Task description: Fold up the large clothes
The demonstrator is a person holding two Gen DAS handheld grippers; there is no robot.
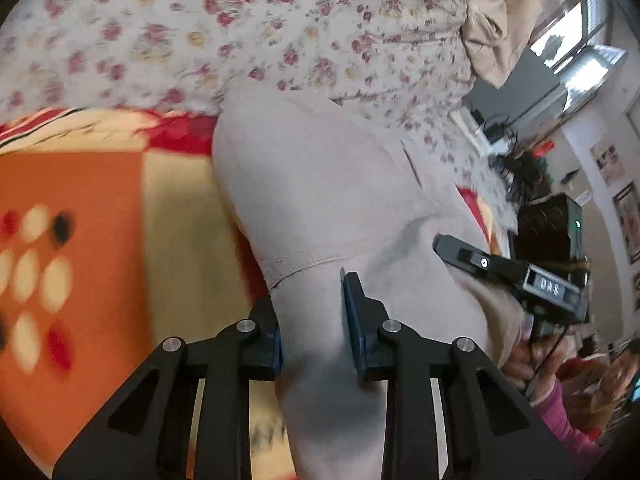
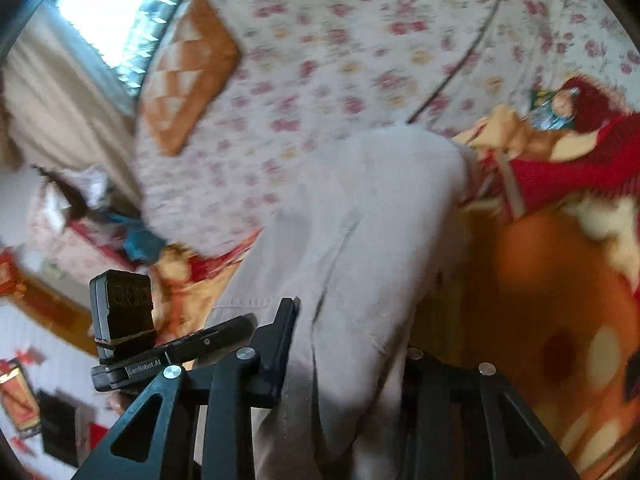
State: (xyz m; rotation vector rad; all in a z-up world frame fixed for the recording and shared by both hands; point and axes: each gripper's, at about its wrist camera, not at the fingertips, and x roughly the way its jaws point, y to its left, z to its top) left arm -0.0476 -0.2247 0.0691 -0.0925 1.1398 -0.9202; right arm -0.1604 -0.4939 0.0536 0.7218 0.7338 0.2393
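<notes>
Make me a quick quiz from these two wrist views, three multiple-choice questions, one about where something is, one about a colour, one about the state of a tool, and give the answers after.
1. Where does the beige garment lie?
A. In a drawer
B. On a bed, over the orange and red blanket
C. On a chair back

2. What colour are the flowers on the pale bedsheet?
A. Blue
B. Green
C. Pink and red

3. What is the left tool doing?
A. Shut on the beige garment
B. Open over a bare floor
C. Holding a cup

Answers:
1 B: the beige garment stretches across the blanket.
2 C: the bedsheet carries small pink and red blooms.
3 A: the left tool has garment cloth bunched between its fingers; the right tool grips the same garment.
</notes>
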